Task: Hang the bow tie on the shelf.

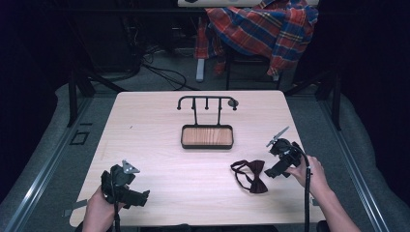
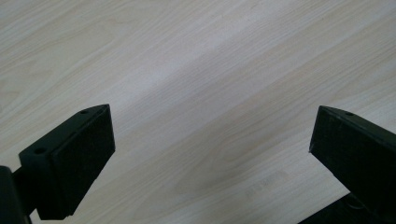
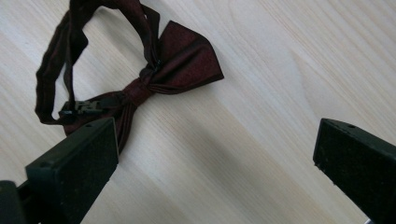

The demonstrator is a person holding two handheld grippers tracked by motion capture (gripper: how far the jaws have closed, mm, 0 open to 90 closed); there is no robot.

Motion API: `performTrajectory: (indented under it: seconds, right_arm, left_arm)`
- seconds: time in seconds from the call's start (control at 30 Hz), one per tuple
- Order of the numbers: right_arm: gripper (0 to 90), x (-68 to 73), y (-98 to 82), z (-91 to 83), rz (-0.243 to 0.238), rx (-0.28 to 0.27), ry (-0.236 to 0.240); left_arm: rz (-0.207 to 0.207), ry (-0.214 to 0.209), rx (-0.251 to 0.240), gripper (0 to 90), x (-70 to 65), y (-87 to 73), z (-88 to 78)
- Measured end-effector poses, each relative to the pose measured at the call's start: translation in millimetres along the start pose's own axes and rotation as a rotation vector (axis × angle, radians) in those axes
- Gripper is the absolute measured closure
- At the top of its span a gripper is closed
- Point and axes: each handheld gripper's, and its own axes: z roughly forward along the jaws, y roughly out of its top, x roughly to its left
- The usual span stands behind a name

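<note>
A dark red bow tie [image 1: 253,175] with its looped strap lies flat on the light wood table [image 1: 159,125], right of centre. My right gripper [image 1: 271,173] hovers just to its right, open, with nothing between the jaws. In the right gripper view the bow tie [image 3: 154,74] lies up and left of the open right gripper [image 3: 215,140], its lower wing passing behind the left jaw. My left gripper [image 1: 141,198] rests near the table's front left edge, open. In the left gripper view the left gripper [image 2: 210,130] has bare table between its wide-set jaws.
A black stand [image 1: 207,102] with hooks on a crossbar rises from a wooden-bottomed tray [image 1: 207,137] at the table's middle back. Beyond the table, a plaid shirt [image 1: 263,26] hangs over a chair. Cables lie on the floor.
</note>
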Motion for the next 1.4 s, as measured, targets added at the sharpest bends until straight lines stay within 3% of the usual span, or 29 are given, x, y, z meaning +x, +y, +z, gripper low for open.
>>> performTrajectory:
  seconds: [0.17, 0.3, 0.33, 0.4, 0.57, 0.63, 0.83, 0.87, 0.93, 1.2, 1.27, 1.3, 1.4]
  right_arm:
    - [0.2, 7.3, 8.3, 1.6, -0.045, 0.008, 0.003]
    - [4.4, 15.0, 13.3, 2.0, -0.082, -0.019, 0.004]
    - [6.6, 18.9, 14.8, 1.9, -0.09, -0.049, 0.016]
    - [7.6, 19.8, 16.0, 0.6, -0.102, -0.044, 0.014]
    - [17.5, 28.9, 22.6, 1.3, -0.125, -0.075, 0.017]
    - [26.9, 32.4, 28.2, 6.5, -0.116, -0.095, 0.017]
    - [39.5, 37.1, 39.3, 20.5, -0.151, -0.097, 0.024]
    - [44.4, 37.7, 43.2, 25.3, -0.169, -0.072, 0.015]
    - [44.6, 37.8, 46.4, 30.5, -0.185, -0.044, 0.013]
    - [40.9, 37.8, 54.0, 45.3, -0.17, -0.032, 0.036]
    - [45.2, 39.6, 55.1, 46.0, -0.184, -0.024, 0.033]
    - [46.6, 41.2, 54.5, 48.4, -0.169, -0.032, 0.049]
    - [54.6, 42.3, 54.4, 51.4, -0.194, 0.004, 0.05]
  left_arm:
    - [0.004, 0.001, 0.004, 0.1, -0.2, 0.2, 0.5]
    - [0.013, 0.002, 0.013, 0.1, -0.5, 0.5, 0.9]
    - [0.014, 0.004, 0.014, 0.1, -0.7, 0.5, 1.0]
    - [0.014, 0.005, 0.015, 0.1, -0.7, 0.6, 1.2]
    - [0.015, 0.003, 0.017, 0.2, -1.1, 0.7, 1.6]
    - [0.015, 0.003, 0.018, 0.2, -1.1, 0.8, 1.8]
    - [0.015, 0.007, 0.019, 0.2, -1.2, 0.7, 2.0]
    - [0.015, 0.007, 0.02, 0.2, -1.1, 0.8, 2.1]
    - [0.015, 0.004, 0.02, 0.2, -0.8, 0.8, 2.1]
    - [0.012, 0.004, 0.016, 0.1, -0.3, 0.3, 1.6]
    - [0.014, 0.002, 0.017, 0.1, 0.2, 0.2, 1.4]
    - [0.014, 0.003, 0.019, 0.2, 0.2, 0.3, 1.3]
    - [0.017, -0.001, 0.021, 0.2, 0.2, 0.6, 1.7]
